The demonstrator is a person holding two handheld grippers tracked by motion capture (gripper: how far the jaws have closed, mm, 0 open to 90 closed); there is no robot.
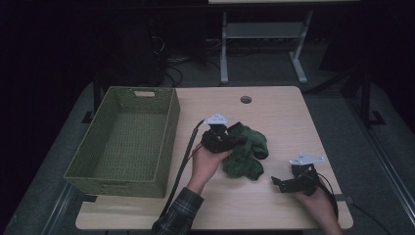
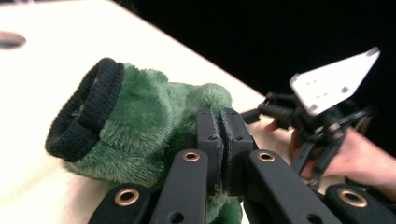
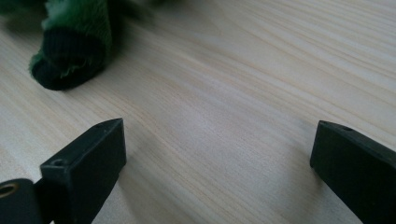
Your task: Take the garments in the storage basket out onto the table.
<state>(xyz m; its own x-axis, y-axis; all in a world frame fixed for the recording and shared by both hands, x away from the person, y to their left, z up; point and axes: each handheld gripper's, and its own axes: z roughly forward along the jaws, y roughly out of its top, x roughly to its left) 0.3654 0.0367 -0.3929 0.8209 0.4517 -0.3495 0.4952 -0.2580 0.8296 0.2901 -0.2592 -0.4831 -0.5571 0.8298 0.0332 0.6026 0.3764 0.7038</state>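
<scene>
A person sits at a light wooden table (image 1: 274, 105) holding a two-jaw gripper in each hand. The left gripper (image 2: 223, 140) has its jaws pressed together against a pile of fuzzy green gloves (image 1: 247, 147) with black knit cuffs (image 2: 84, 112); whether any fleece is pinched between the pads cannot be told. The gloves lie near the table's middle, right of an empty green wicker basket (image 1: 169, 127), which probably waits there to receive them. The left hand (image 1: 208, 164) reaches forward, palm up under the tool, angled down into the pile. The right gripper (image 1: 284, 183) rests low on the table near the front right edge, jaws spread wide over bare wood, apart from the gloves, seemingly idle
</scene>
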